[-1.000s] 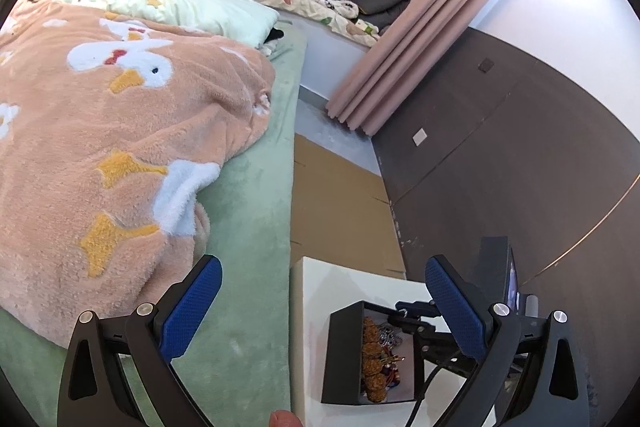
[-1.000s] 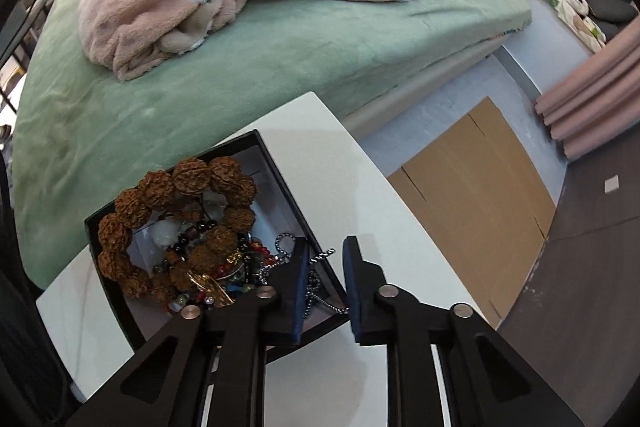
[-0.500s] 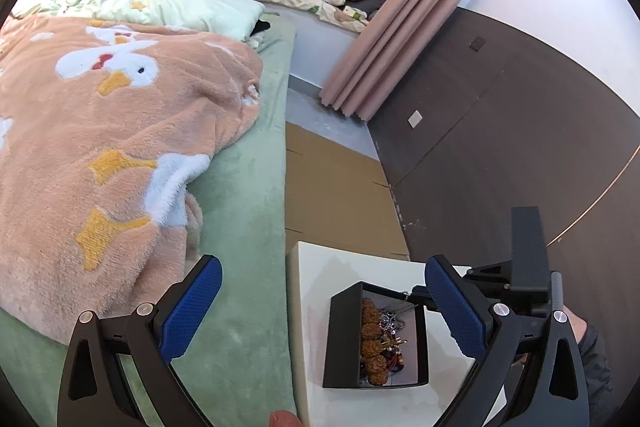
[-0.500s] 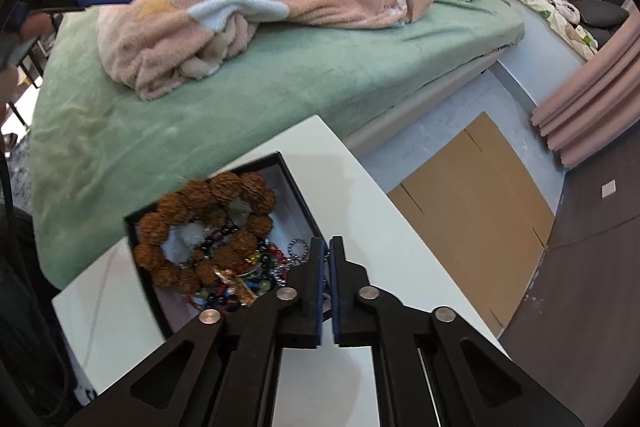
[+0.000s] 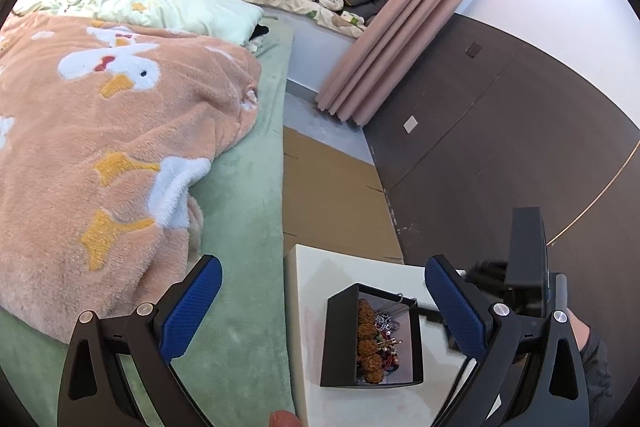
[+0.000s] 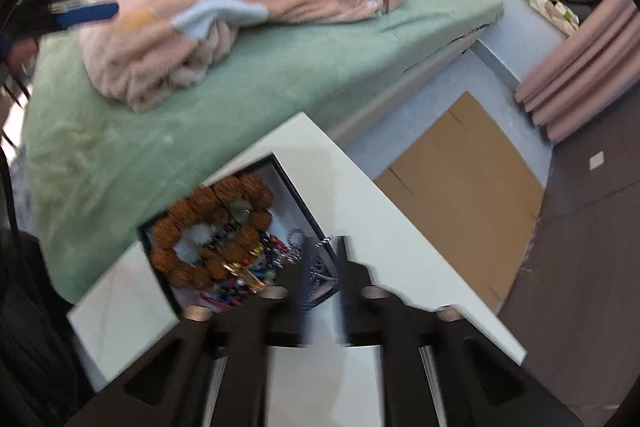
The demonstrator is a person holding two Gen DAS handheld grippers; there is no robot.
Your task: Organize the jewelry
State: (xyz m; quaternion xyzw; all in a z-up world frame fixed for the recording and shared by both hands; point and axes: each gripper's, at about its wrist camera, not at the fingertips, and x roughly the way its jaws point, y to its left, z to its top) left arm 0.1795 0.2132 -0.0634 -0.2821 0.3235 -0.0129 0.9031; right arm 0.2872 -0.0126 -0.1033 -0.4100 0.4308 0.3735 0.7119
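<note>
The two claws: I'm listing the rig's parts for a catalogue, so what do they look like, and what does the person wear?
The left claw has black angular arms with silver rivets and blue textured pads. The right claw, blurred in its own view, shows the same black arms, rivets and blue pad edges. A dark sleeve covers the right wrist.

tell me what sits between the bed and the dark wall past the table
Cardboard sheets on the floor, between the green bed and the dark wall; left wrist view.
</note>
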